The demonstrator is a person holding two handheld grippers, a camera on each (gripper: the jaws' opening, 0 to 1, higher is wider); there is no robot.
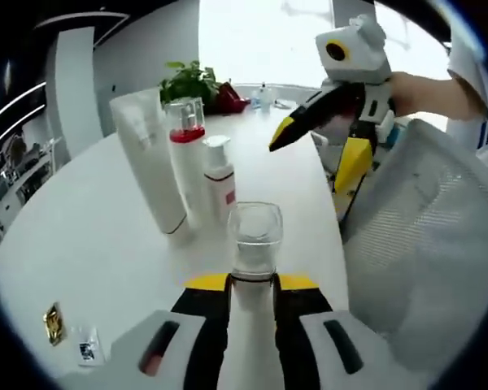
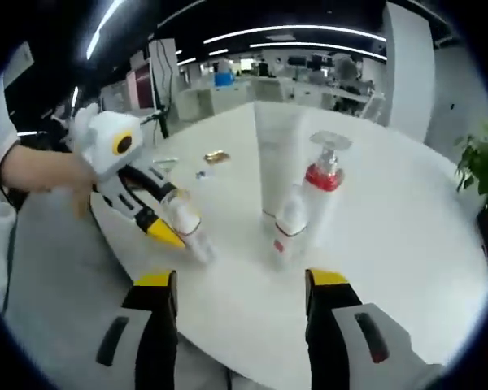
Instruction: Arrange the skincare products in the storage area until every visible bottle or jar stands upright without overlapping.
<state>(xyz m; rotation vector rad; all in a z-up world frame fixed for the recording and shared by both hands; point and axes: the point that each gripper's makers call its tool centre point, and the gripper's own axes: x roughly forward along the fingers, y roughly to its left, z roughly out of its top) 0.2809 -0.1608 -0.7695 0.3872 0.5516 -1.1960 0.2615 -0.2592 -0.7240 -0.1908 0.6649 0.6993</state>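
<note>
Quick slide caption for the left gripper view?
Left gripper holds a clear jar beside three upright bottles on the white table.

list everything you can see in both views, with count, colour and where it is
tall tube: 1, white, upright on the table, at the end of the row
pump bottle: 1, clear with red collar, upright beside the tube
small bottle: 1, white with red label, upright beside the pump bottle
clear bottle: 1, transparent, held between the left tool's jaws
table: 1, white, round
potted plant: 1, green, far side of the table
mesh panel: 1, white, off the table's edge
small packets: 2, gold and white, flat on the table
left tool: 1, black, yellow and white, shut on the clear bottle
right tool: 1, same colours, open over the table's edge
</note>
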